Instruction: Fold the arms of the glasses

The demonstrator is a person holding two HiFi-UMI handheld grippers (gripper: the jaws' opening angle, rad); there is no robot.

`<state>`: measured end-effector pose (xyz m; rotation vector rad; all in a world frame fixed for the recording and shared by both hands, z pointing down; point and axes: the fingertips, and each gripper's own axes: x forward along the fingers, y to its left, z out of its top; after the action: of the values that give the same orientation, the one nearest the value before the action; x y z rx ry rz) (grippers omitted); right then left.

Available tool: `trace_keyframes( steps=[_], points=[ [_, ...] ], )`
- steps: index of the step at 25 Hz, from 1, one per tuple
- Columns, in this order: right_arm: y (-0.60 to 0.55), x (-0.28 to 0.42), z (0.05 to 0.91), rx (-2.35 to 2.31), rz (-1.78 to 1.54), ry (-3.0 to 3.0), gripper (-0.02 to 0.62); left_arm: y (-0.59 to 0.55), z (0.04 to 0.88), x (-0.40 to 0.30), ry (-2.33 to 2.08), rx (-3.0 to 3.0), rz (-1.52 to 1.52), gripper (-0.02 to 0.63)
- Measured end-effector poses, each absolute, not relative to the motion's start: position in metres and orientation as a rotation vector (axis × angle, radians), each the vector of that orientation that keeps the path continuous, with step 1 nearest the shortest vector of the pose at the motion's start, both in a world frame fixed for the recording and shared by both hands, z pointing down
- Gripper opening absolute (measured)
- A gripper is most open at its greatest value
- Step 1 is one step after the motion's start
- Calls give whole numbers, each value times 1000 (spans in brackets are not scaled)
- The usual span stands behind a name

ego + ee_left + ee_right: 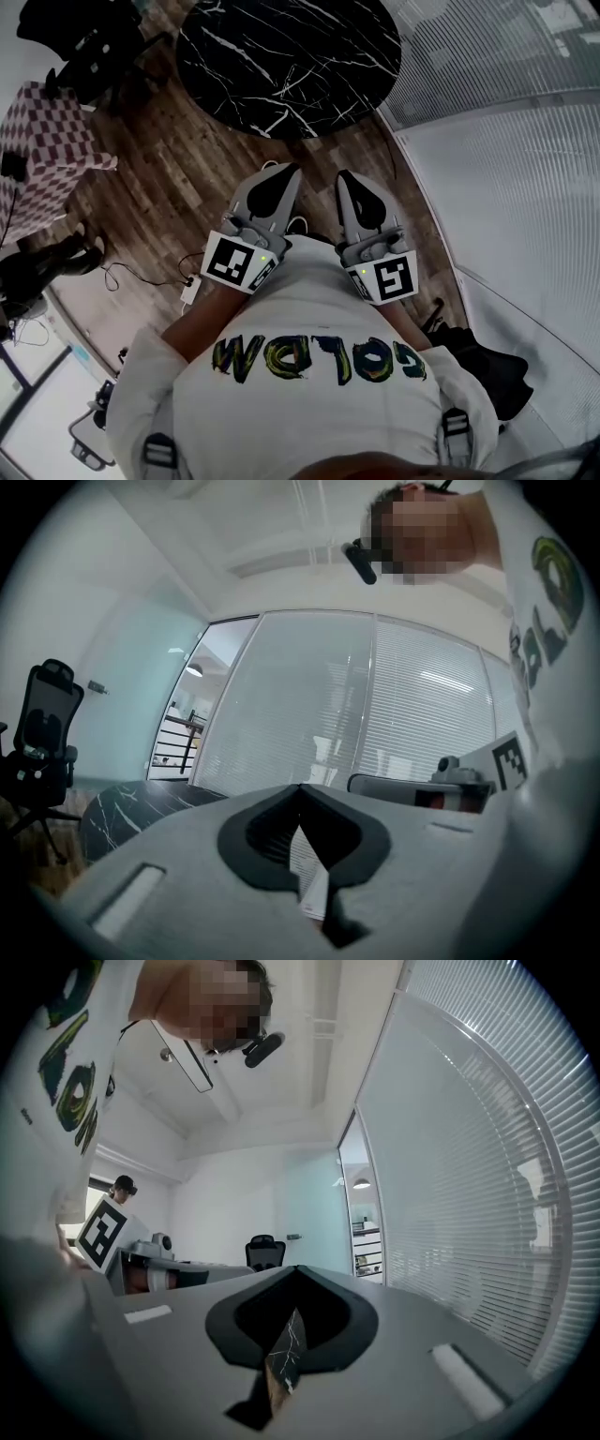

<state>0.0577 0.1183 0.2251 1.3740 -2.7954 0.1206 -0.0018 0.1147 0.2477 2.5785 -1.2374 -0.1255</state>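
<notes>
We hold the left gripper (284, 172) and the right gripper (345, 178) side by side at our chest, both aimed at the round black marble desk (281, 56) ahead. Each pair of jaws is pressed together with nothing between them. The glasses show in no view, and the part of the desk we see does not carry them, so we cannot judge their long axis or the nearer hand. Presumably they lie farther forward, beyond the jaws.

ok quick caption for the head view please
Left gripper and right gripper, both shut and empty, held side by side over wood floor, pointing at a round black marble table.
</notes>
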Motion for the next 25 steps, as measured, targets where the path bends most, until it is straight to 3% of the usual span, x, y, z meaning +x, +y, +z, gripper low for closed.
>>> trace_keyframes(
  steps=[13,25],
  points=[
    [-2,-11,218,1392,101,-2768,3,-4,236,-67,-1194,2619,-137,2],
    [-44,-38,226,1433,108,-2722,3,-49,247,-90,-1117,2631,-103,2]
  ],
)
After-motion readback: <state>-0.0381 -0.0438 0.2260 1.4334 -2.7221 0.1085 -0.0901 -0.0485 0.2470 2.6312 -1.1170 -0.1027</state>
